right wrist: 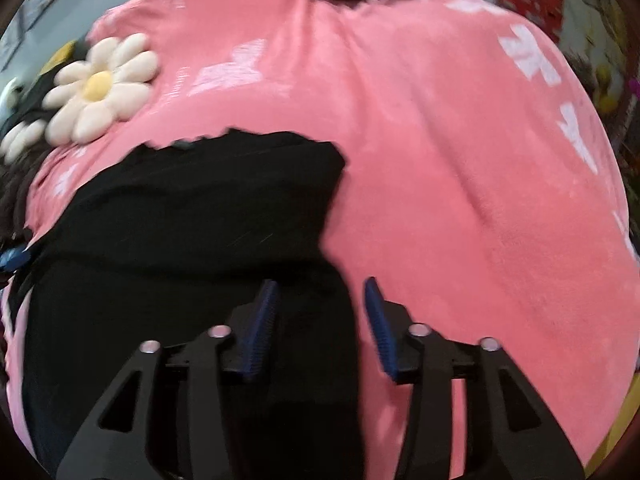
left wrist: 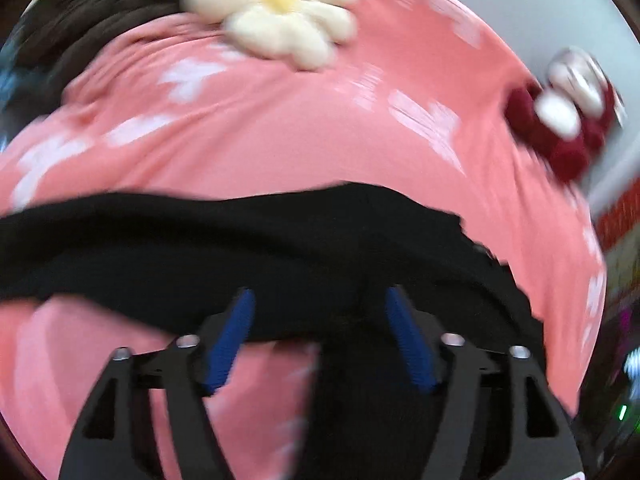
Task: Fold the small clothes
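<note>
Pink fleece blanket (left wrist: 280,132) with white prints fills both wrist views and is my work surface. On it lies the black garment (right wrist: 192,208): a wide dark band across the middle of the left view, and a block over the lower left of the right view, its right edge running down the centre. A cream daisy cushion (left wrist: 276,12) sits at the top of the left view, a dark red plush toy (left wrist: 568,120) at its right edge. My left gripper (left wrist: 320,320) stands wide open over the cloth's near edge, gripping nothing. My right gripper (right wrist: 320,304) is partly open astride the garment's right edge, its pads not pressing. Both views are blurred. I judge a fold was just laid; next I would take both near corners evenly, lift low, and keep the edges aligned.
</note>
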